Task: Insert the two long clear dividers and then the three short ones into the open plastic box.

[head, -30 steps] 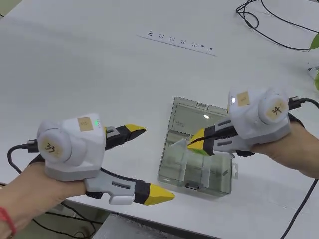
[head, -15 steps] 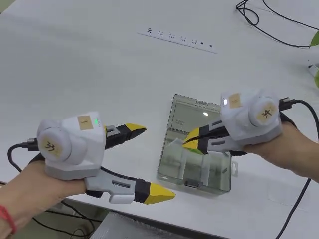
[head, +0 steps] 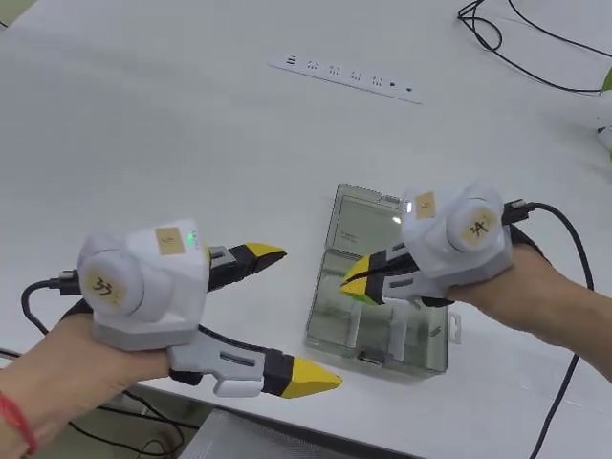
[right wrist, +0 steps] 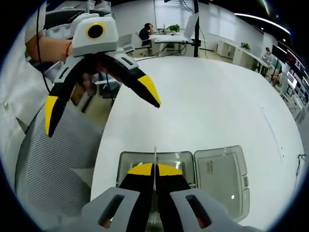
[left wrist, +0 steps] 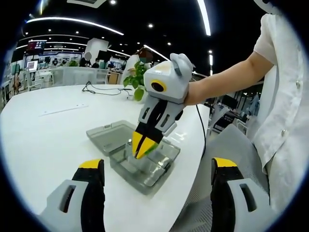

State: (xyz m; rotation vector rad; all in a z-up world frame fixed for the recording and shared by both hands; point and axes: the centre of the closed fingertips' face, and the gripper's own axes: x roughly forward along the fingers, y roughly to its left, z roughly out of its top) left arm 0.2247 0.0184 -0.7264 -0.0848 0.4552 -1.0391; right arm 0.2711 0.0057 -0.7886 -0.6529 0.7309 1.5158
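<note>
Right gripper pinches a thin clear divider above the open plastic box. Left gripper gapes empty at the box's 8 o'clock. Insertion seems underway; next, align it with the slots and press down.

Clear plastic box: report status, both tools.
Left tool open, hovering left of the open clear plastic box. Right tool shut on a thin clear divider above it. Other clear dividers standing inside.
</note>
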